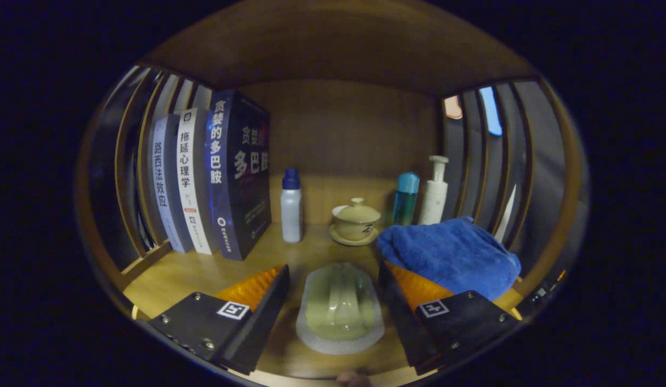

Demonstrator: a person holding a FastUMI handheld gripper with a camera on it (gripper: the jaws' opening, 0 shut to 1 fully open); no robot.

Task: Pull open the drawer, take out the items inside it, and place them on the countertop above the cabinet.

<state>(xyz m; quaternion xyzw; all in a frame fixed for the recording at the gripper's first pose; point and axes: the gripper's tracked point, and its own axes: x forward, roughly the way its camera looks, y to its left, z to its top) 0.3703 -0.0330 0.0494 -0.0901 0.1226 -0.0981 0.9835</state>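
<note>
A pale green item in a clear blister pack [341, 309] lies flat on the wooden countertop [193, 271], between my two fingers. My gripper [334, 269] is open, with one finger on each side of the pack. The left finger stands a little apart from the pack's edge. The right finger is very close to the other edge, and I cannot tell if it touches. The drawer is out of sight.
Three upright books [214, 177] stand at the back left. Beyond the fingers are a white bottle with a blue cap [291, 207] and a lidded tea cup on a saucer [356, 221]. A teal bottle [406, 198], a white pump bottle [435, 191] and a folded blue towel [451, 252] are at the right. Slatted sides close the shelf.
</note>
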